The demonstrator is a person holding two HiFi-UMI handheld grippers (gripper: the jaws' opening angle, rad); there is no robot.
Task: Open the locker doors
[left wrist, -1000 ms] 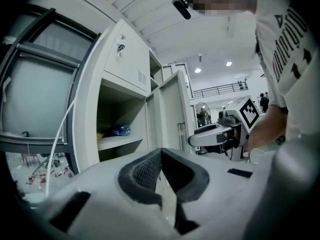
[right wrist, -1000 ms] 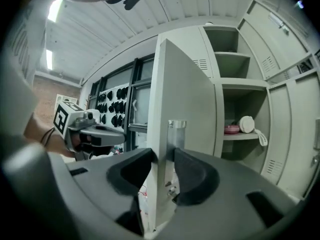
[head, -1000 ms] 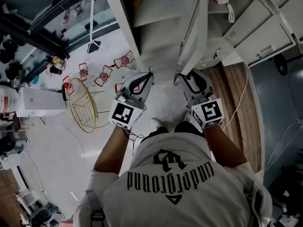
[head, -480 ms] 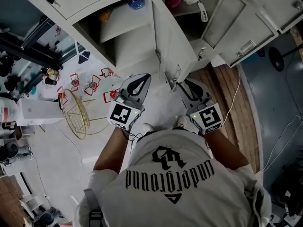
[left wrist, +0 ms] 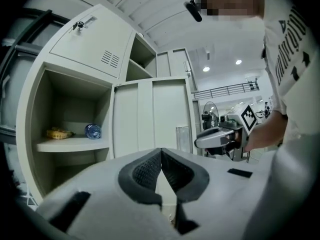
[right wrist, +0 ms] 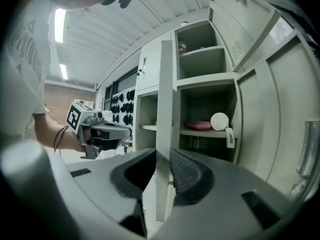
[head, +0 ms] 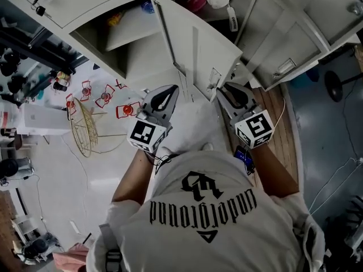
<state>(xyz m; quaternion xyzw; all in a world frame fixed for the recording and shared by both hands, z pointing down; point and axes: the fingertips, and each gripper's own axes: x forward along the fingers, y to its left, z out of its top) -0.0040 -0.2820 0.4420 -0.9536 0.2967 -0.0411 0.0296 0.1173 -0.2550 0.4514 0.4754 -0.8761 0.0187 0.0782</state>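
Observation:
The grey locker door (head: 198, 50) stands swung out from the bank of lockers. My right gripper (head: 220, 90) is at its free edge just below the handle, and its jaws have just been closing. In the right gripper view the door's thin edge (right wrist: 164, 134) runs up between the two dark pads (right wrist: 187, 176), which press on it. My left gripper (head: 173, 89) hovers beside the door's outer face, apart from it. In the left gripper view its pads (left wrist: 145, 171) meet at the tip with nothing between them, and the door's face (left wrist: 150, 114) fills the middle.
The open left compartment holds a blue bottle (left wrist: 93, 131) and a yellow item (left wrist: 59, 133). A pink bowl (right wrist: 199, 125) and a white tagged disc (right wrist: 219, 121) sit on the shelf behind the door. More open doors (head: 289, 38) stand right. A gold wire basket (head: 82, 126) sits on the floor, left.
The locker door has swung further out and now shows its broad face. Both grippers have moved with it, the right one staying at its edge.

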